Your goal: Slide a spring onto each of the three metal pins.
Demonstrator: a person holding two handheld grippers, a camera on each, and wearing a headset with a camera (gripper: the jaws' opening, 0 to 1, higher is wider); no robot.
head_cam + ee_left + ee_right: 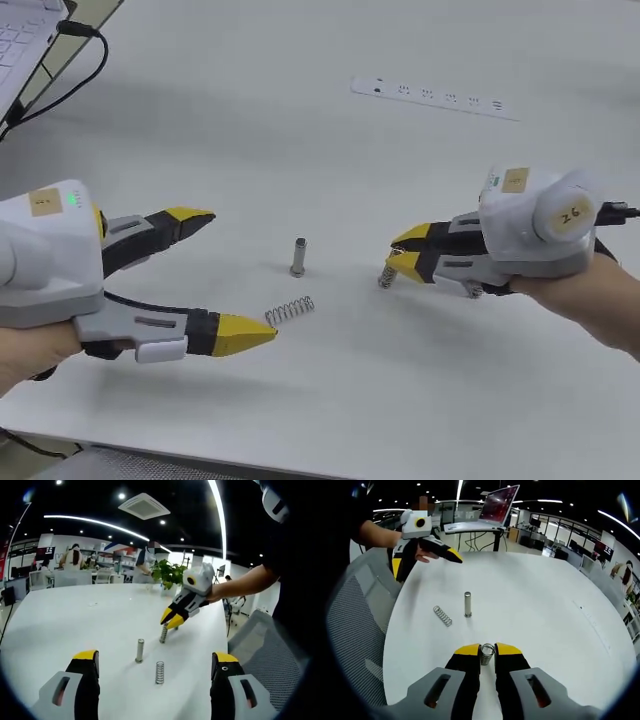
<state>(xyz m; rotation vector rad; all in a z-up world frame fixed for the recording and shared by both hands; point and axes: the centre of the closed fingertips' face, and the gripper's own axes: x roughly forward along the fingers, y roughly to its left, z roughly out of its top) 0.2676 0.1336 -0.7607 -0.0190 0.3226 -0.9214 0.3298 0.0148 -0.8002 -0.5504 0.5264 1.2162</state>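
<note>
The right hand-held gripper [396, 254] is pinched together on a spring [487, 653] that stands upright with its foot at the white surface [300, 120]. I cannot tell whether a pin sits inside it. The left hand-held gripper [238, 275] hangs with its jaws wide apart, holding nothing. A bare pin [298, 257] stands between the two, and a loose spring [290, 310] lies just beside it. If squeezed too hard, the held spring may shoot out sideways. A jaw reaching for the loose spring could also topple the bare pin.
</note>
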